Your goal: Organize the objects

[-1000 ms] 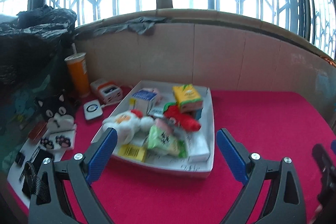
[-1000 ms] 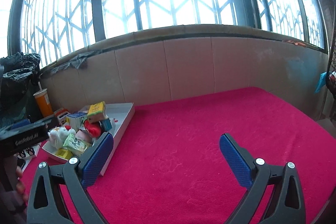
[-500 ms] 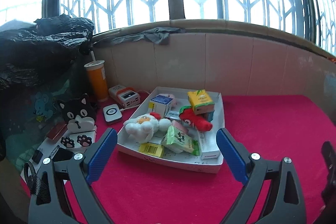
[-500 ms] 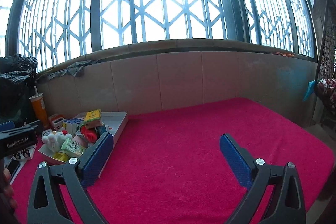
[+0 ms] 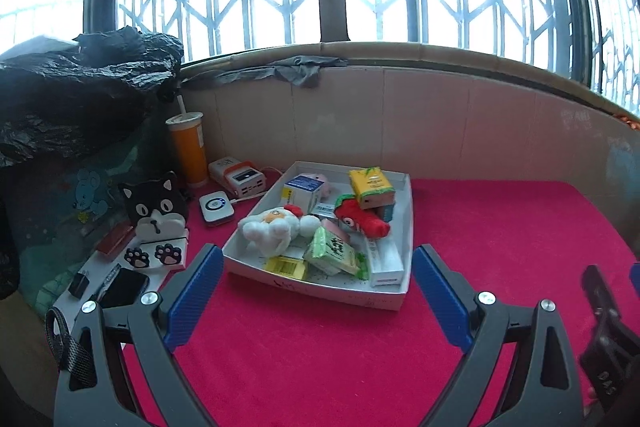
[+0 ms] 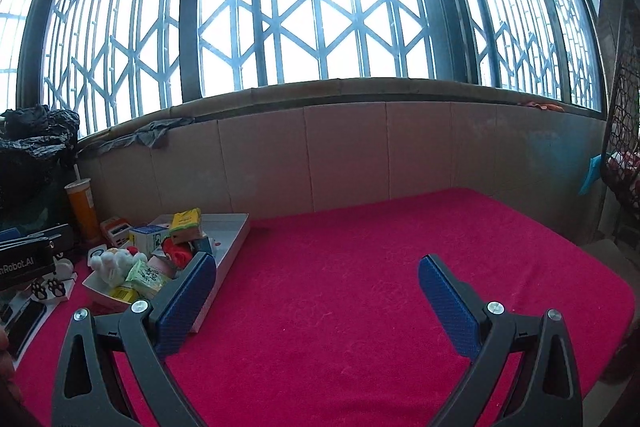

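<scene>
A white tray (image 5: 404, 227) sits on the red cloth, full of small things: a white plush toy (image 5: 276, 229), a red plush (image 5: 360, 221), a yellow carton (image 5: 372, 187), a blue and white box (image 5: 304, 189), a green packet (image 5: 332, 255). My left gripper (image 5: 316, 291) is open and empty, hovering just in front of the tray. My right gripper (image 6: 316, 299) is open and empty, to the right of the tray (image 6: 232, 247), above bare red cloth.
Left of the tray stand an orange cup (image 5: 190, 151), a power bank (image 5: 240, 179), a white round-button device (image 5: 216, 207), a black cat-shaped holder (image 5: 156, 211) and a phone (image 5: 124, 287). A cardboard wall (image 6: 344, 155) backs the red table (image 6: 380, 287). A black bag (image 5: 80, 95) sits far left.
Both grippers have pulled back and risen a little; the tray looks farther away in both views. Both stay open and nothing in the tray has moved.
</scene>
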`<state>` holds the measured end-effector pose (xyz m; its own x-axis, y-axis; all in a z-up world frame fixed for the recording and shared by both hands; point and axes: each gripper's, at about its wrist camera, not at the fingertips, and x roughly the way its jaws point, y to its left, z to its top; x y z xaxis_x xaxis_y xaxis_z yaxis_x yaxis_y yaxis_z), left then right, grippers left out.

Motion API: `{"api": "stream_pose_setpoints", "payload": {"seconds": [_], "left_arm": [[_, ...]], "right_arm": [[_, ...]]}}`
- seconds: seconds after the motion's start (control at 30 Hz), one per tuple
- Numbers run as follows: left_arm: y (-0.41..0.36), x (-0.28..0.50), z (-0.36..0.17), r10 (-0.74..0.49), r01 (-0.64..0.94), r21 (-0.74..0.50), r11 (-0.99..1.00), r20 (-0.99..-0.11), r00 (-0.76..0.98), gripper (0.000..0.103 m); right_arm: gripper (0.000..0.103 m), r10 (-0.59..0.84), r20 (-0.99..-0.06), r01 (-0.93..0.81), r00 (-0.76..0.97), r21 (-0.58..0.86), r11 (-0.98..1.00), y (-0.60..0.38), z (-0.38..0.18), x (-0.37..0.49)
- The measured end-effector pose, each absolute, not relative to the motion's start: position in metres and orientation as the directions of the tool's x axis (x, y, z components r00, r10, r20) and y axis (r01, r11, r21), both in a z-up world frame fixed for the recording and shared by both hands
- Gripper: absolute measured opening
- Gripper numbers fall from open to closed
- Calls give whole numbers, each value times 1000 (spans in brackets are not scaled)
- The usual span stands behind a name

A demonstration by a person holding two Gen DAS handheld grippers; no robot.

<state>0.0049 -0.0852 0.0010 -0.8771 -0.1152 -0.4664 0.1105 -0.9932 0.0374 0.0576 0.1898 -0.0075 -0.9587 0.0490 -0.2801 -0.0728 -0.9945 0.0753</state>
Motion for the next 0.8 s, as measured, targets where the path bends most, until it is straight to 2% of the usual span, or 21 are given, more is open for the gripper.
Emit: {"api": "stream_pose_setpoints", "payload": {"seconds": [0.3, 0.8], "left_arm": [[-85, 17, 6, -124, 122, 34, -992, -446, -886, 95], [-82, 10, -2, -106, 91, 54, -994, -489, -866, 95]], "right_arm": [[103, 41, -269, -60, -962, 63, -996, 187, -7, 66], [103, 36, -289, -60, -957, 75, -995, 189, -11, 63]]}}
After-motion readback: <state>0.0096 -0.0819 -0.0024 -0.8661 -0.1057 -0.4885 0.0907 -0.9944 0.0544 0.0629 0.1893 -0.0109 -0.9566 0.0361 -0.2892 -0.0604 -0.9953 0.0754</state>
